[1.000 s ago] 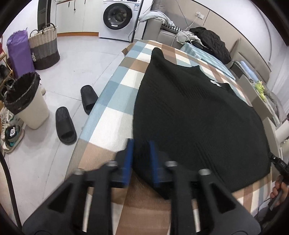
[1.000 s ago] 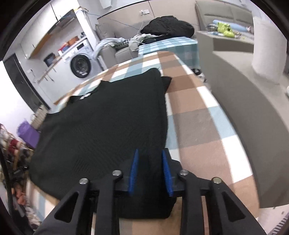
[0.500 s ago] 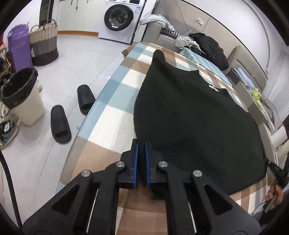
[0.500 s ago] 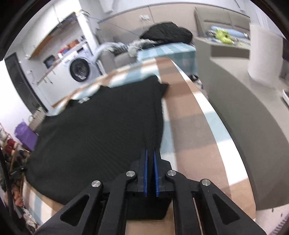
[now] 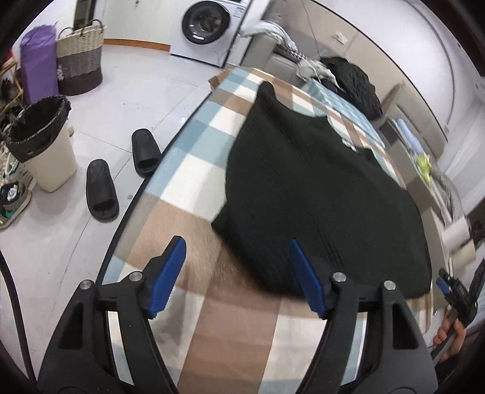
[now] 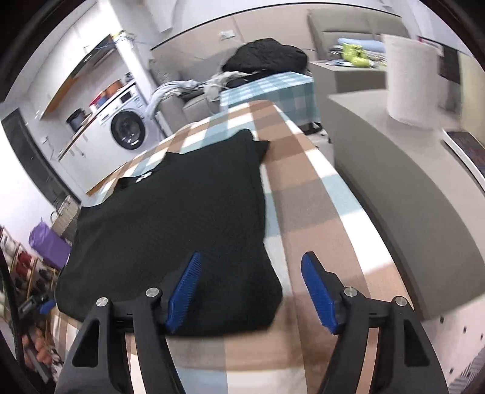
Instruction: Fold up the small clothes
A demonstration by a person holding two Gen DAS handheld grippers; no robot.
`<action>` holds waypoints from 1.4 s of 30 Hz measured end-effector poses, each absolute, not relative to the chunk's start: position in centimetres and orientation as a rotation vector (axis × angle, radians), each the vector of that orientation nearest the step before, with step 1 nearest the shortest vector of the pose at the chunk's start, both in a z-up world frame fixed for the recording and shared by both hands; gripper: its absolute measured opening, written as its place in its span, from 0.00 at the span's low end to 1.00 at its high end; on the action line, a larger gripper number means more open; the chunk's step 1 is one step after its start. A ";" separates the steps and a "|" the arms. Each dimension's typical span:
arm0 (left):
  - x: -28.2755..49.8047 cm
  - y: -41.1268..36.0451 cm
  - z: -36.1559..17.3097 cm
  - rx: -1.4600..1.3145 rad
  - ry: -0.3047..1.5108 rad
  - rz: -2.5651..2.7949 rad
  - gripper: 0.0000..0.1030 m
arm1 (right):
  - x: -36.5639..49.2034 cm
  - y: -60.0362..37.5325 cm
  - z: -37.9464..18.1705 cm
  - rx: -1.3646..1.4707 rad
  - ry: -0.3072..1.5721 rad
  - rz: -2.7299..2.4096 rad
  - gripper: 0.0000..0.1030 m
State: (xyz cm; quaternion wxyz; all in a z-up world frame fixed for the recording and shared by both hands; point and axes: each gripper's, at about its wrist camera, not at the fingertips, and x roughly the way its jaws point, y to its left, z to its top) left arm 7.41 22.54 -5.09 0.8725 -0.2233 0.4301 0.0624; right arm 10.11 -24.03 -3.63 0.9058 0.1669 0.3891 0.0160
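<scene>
Black garment flat on checked surface. Left gripper and right gripper just opened wide, empty, above near corners, pads clear.

You have a pale tiled floor to your left, with a front-loading washing machine against the far wall. Near it stand a woven laundry basket, a lined waste bin and two black slippers. A beige sofa backs the white wall.
</scene>
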 end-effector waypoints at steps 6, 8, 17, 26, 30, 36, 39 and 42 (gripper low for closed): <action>6.9 20.7 -5.1 -0.449 0.926 0.091 0.67 | 7.8 -24.3 -5.2 0.453 0.842 0.063 0.68; 7.0 20.4 -5.2 -0.447 0.932 0.088 0.67 | 7.1 -24.5 -6.2 0.530 0.850 0.083 0.68; 7.4 18.7 -5.1 -0.448 0.935 0.060 0.67 | 9.3 -21.6 -6.6 0.439 0.827 0.046 0.21; 6.2 19.0 -5.7 -0.491 0.949 0.075 0.67 | 8.0 -20.8 -5.2 0.336 0.811 0.037 0.20; 6.4 19.1 -6.0 -0.514 0.949 0.066 0.67 | 7.1 -21.2 -3.6 0.345 0.740 0.056 0.40; 8.0 19.5 -6.8 -0.586 0.914 0.061 0.67 | 7.1 -21.3 -1.5 0.342 0.680 0.097 0.43; 9.1 19.3 -6.9 -0.597 0.891 0.086 0.48 | 7.3 -20.1 -1.3 0.320 0.688 0.122 0.44; 9.7 19.1 -7.1 -0.571 0.880 0.113 0.10 | 8.0 -19.0 -1.7 0.307 0.708 0.139 0.44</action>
